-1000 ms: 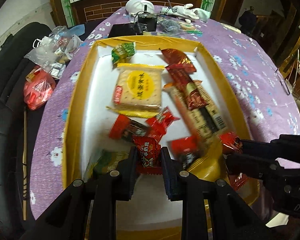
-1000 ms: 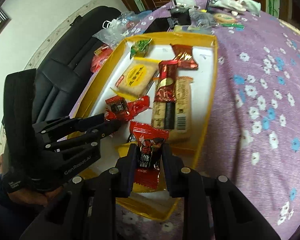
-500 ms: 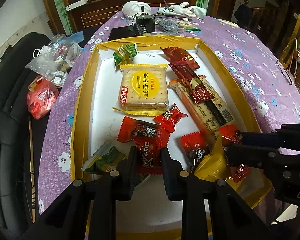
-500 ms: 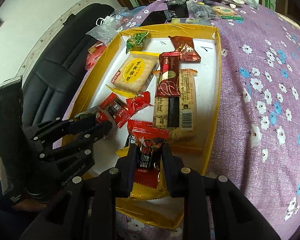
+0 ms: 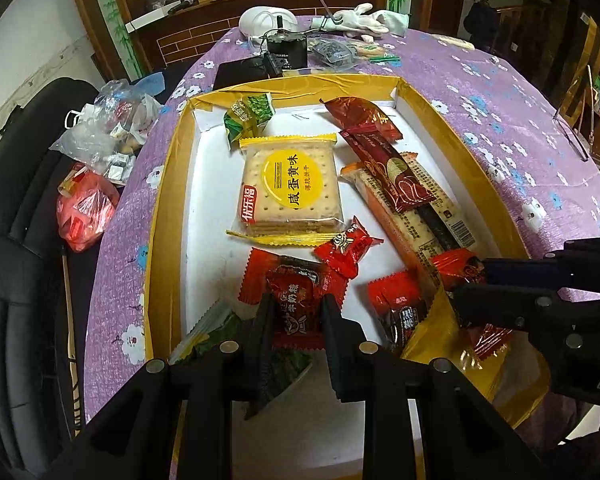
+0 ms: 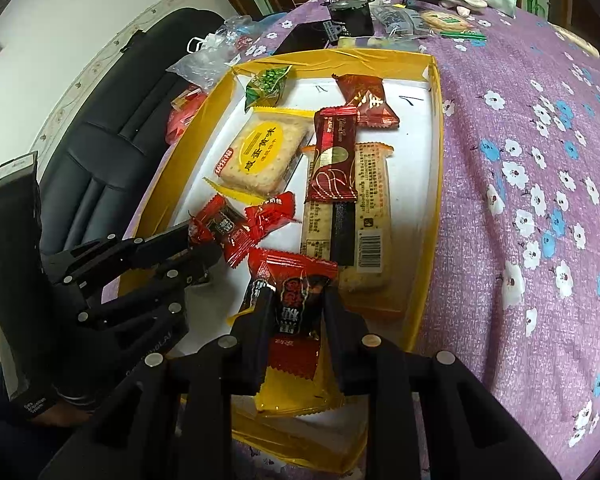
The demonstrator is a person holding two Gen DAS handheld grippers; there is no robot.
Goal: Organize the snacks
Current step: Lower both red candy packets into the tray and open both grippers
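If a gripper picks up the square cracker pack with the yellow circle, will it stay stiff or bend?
The cracker pack will probably stay stiff: stacked square crackers show through the clear wrapper. It likely breaks if squeezed hard. The crimped yellow ends look thin and floppy, so a grip there may slip.

1. tray [image 5: 162, 216] is mustard yellow round the rim, plain white inside
2. bench cloth [image 6: 512, 128] is purple with little white and blue flowers
3. cracker pack [image 5: 292, 184] is clear with yellow ends, a big yellow circle and a red strip
4. long biscuit bar [image 6: 364, 216] is beige with a black stripe and orange ends
5. chocolate bar [image 6: 334, 152] is dark red with gold swirls
6. both black grippers, left [image 5: 296, 316] and right [image 6: 296, 312], have red candy wrappers with dark middles
7. pea packet [image 5: 248, 114] is green
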